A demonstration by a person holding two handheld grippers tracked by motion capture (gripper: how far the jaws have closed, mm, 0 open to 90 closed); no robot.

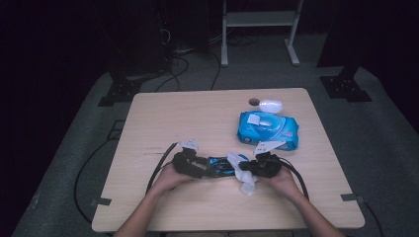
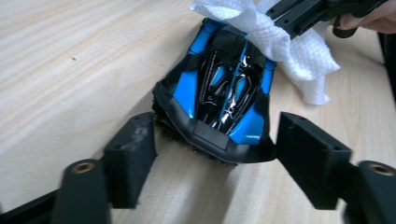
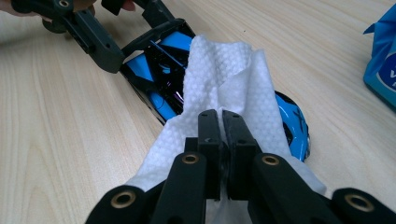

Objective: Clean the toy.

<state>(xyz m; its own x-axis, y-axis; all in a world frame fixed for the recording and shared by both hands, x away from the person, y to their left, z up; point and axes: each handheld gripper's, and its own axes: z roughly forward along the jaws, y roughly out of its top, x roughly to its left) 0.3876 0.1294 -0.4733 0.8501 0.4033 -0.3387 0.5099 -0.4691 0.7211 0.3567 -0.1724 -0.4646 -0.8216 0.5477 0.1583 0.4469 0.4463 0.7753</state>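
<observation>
I see the toy car [image 2: 219,98], blue and black, lying on the table [image 1: 163,123] near the front edge, a little right of that edge's middle; its one end sits between the jaws of my left gripper [image 2: 215,154], the right pad at the car's corner, the left pad just beside its flank, and I cannot tell whether they press, so I call those jaws apart around the car; the other end of the car lies under the white wipe [image 3: 219,79]. My right gripper [image 3: 223,135] has its jaws together, clamped on the wipe, which drapes over the car's far half and bunches down toward the front edge; in the high view the two grippers face each other across the car, left gripper [image 1: 190,163] on one side, right gripper [image 1: 262,165] on the other. Outward from there, the blue wipe pack [image 1: 268,129] rests toward the back right of the table, well apart from the car, with a small white object [image 1: 271,105] just behind it near the back edge; the left half of the table and the back left corner lie bare, so there is open room on that side; the front edge is close under my hands.
</observation>
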